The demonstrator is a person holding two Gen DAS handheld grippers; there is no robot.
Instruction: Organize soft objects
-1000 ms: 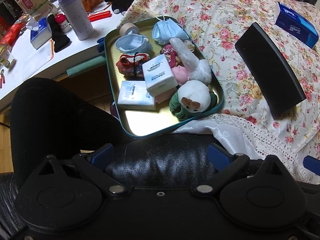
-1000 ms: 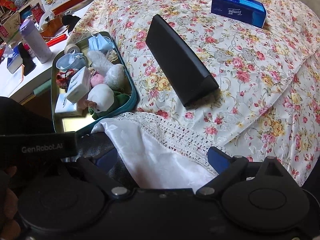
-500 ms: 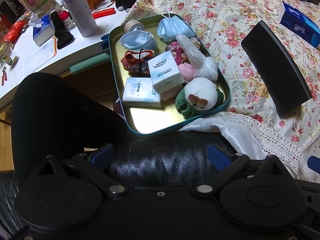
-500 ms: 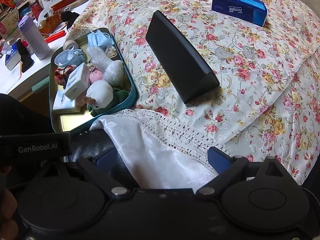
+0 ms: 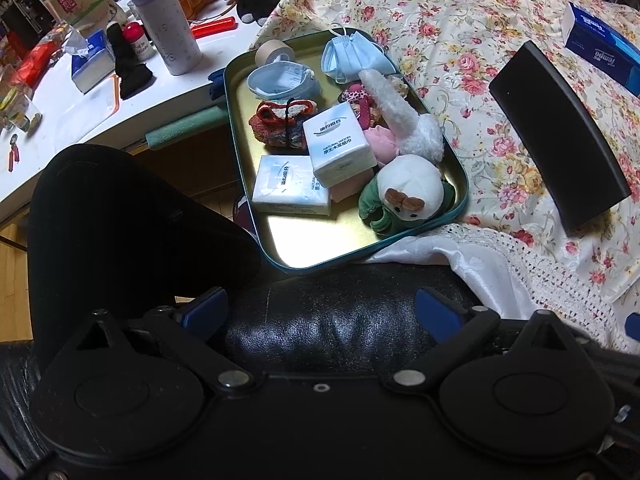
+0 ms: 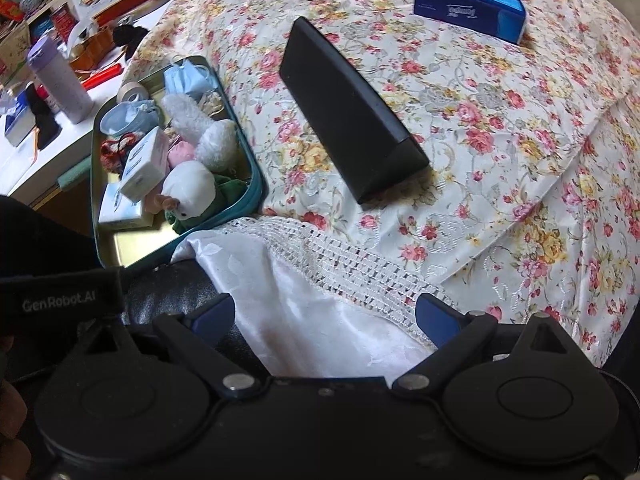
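Left gripper (image 5: 320, 310) spread wide, empty, over black leather. Right gripper (image 6: 325, 314) likewise spread, empty, above white satin cloth (image 6: 304, 312). Green metal tray (image 5: 240, 128) at edge of floral bedspread (image 5: 460, 20), crowded with soft things: white plush toy (image 5: 410, 190), tissue packs (image 5: 338, 144), blue face masks (image 5: 352, 56), knitted piece (image 5: 280, 120). Black case (image 6: 348, 120) on bedspread, apart from tray

One teal tray (image 5: 460, 168) here, and in it: two white tissue packs (image 5: 338, 146), two blue face masks (image 5: 352, 58), one roll of tape (image 5: 274, 50), one white-headed plush in green (image 5: 408, 196), one fluffy white plush (image 5: 404, 120), one knitted red bundle (image 5: 280, 124). Out on the floral cover: one black case (image 6: 348, 120), one blue tissue box (image 6: 468, 2). On the desk, one purple bottle (image 5: 166, 20).
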